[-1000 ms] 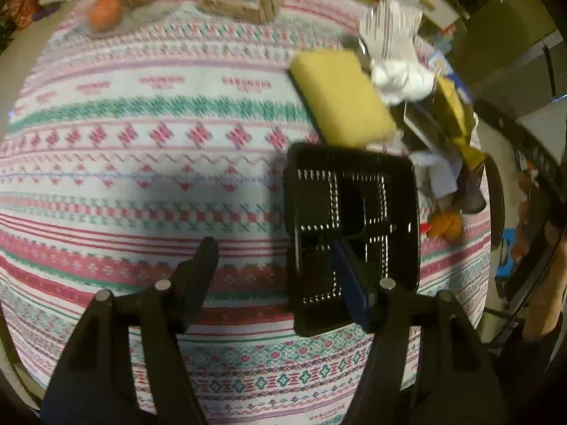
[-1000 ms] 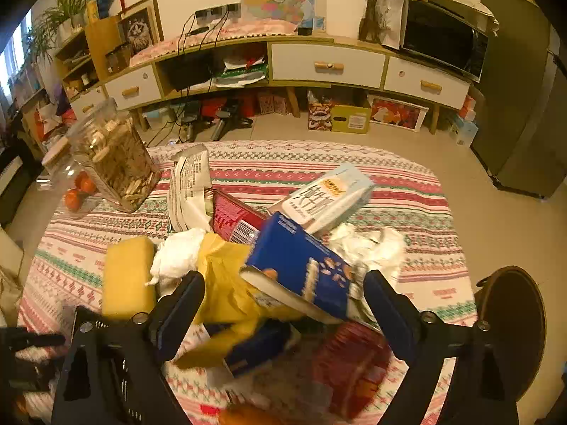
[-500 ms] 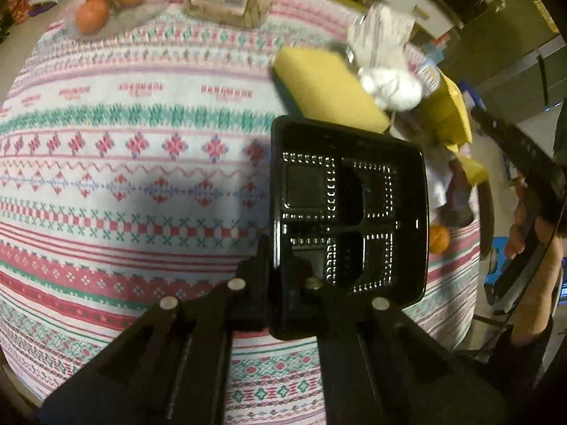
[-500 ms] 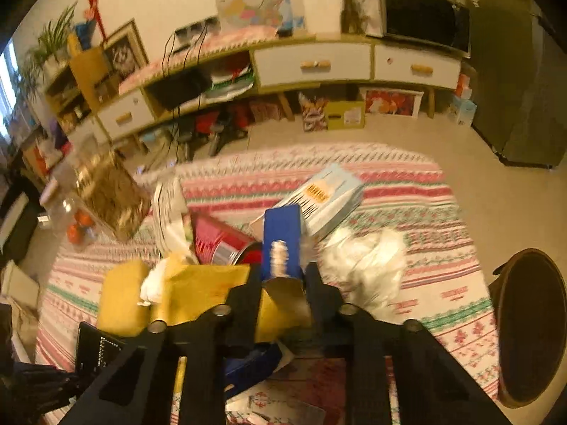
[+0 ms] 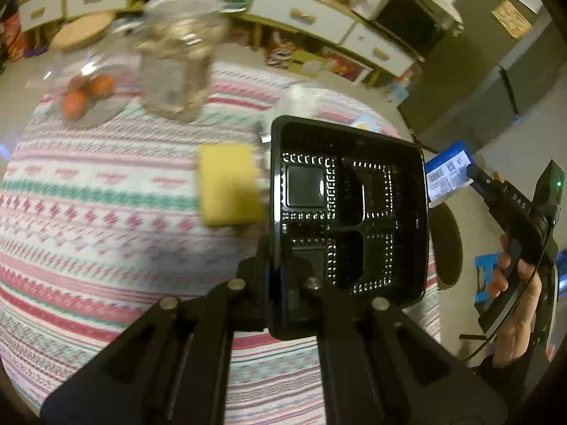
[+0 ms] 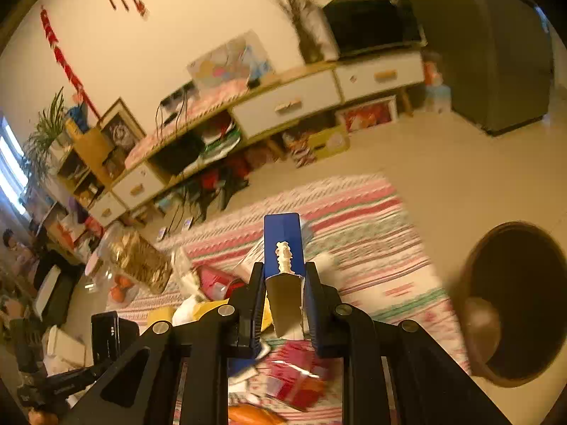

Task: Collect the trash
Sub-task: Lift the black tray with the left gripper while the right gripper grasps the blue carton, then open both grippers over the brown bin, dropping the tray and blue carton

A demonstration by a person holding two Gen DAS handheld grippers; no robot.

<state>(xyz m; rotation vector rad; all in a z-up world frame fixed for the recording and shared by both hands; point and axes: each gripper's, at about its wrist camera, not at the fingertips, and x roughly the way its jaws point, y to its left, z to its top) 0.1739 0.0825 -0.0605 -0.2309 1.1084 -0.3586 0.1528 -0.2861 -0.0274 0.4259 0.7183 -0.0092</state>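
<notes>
Both grippers hold trash above the table.

The left gripper (image 5: 280,276) has its fingers pinched tight on the near rim of a black plastic tray (image 5: 349,212), which is tilted up clear of the striped tablecloth (image 5: 106,191), its compartments facing the camera. The right gripper (image 6: 283,297) clamps a blue carton (image 6: 282,237) by its sides, the torn open end toward the camera, above the litter heap (image 6: 219,287) at the table's near edge. A yellow sponge (image 5: 228,184) lies mid-table just beside the tray. A glass jar (image 5: 177,67) and a clear bag of oranges (image 5: 85,92) sit near the far edge. A hand (image 5: 510,290) grips the right tool's handle.
</notes>
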